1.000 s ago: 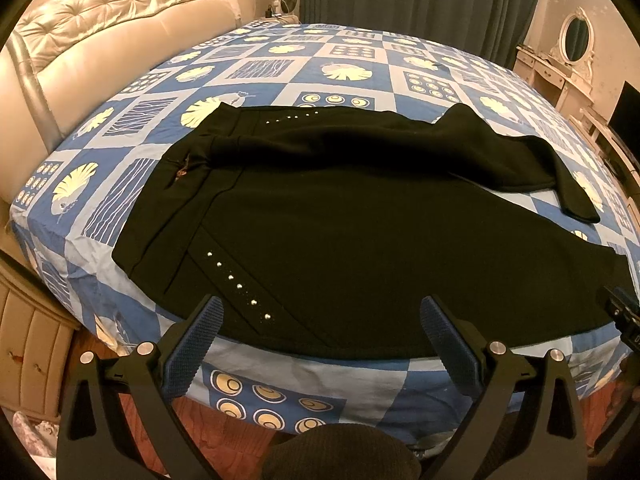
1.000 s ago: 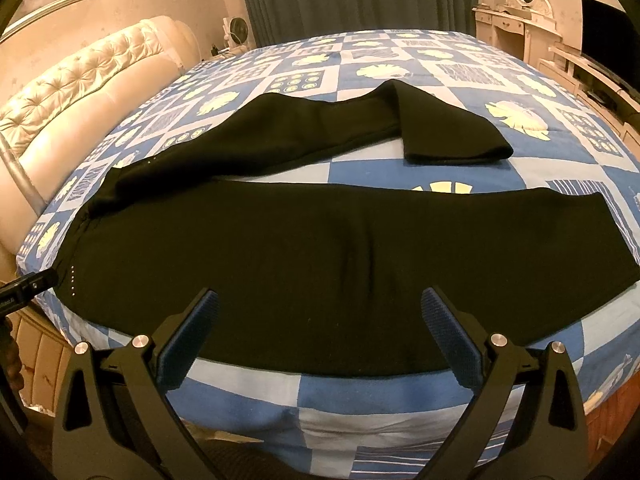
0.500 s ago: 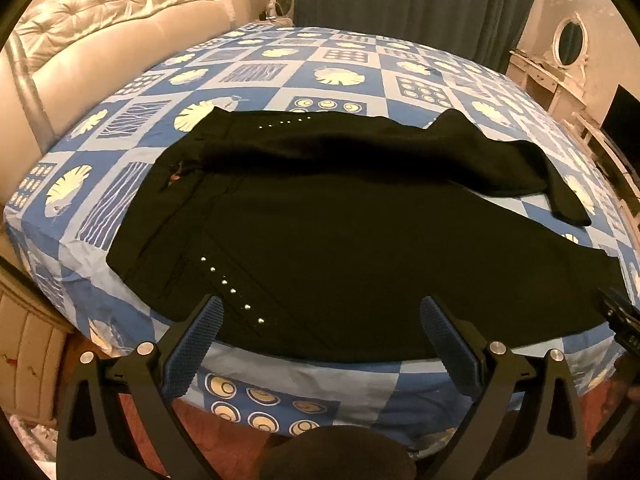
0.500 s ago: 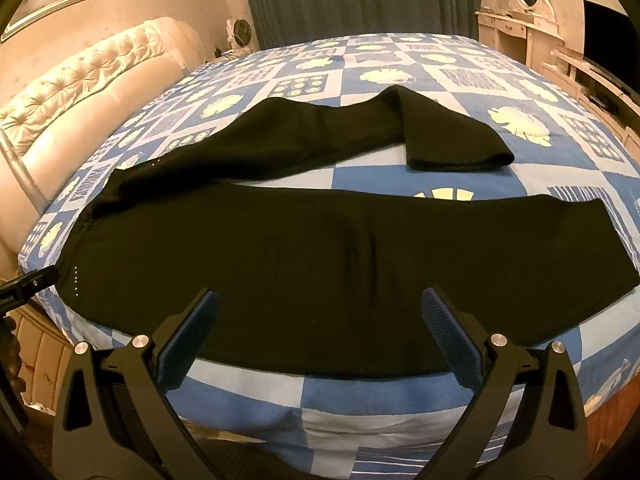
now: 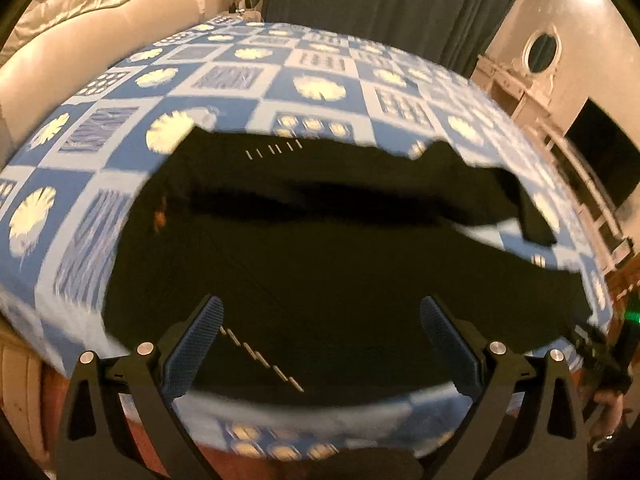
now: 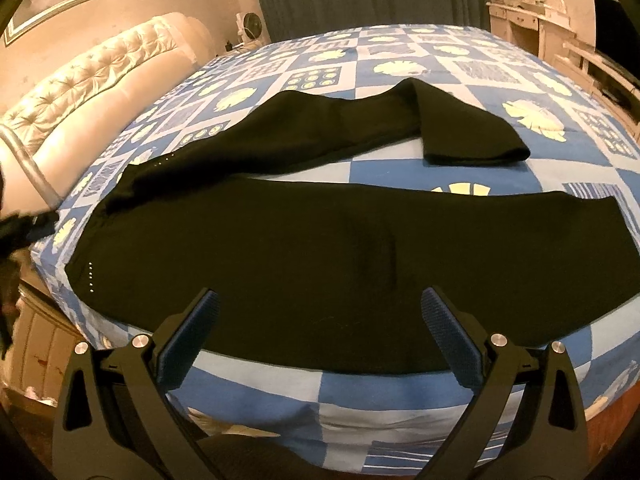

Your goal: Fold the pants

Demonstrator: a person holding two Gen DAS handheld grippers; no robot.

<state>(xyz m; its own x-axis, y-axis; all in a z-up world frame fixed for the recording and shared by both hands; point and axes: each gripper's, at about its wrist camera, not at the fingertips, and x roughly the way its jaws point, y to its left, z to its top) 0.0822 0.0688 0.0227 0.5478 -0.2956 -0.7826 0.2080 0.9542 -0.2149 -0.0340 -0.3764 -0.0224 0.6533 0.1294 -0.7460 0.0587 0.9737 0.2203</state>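
Black pants (image 6: 320, 256) flat on blue patchwork bed (image 6: 360, 392), far leg bent back, left hand-held gripper (image 5: 320, 344) and right hand-held gripper (image 6: 320, 336) both spread apart, empty, above near edge

both wrist views low at bed (image 5: 248, 80) edge, facing across it, sharing pants (image 6: 320, 248), left view blurred, perhaps nearer

A home bedroom is shown: a bed (image 6: 400, 396) with a blue patterned sheet fills the centre, a tufted headboard (image 6: 92, 76) is seen at 10 o'clock, and a mirrored dressing table (image 6: 532, 8) at 1 o'clock.
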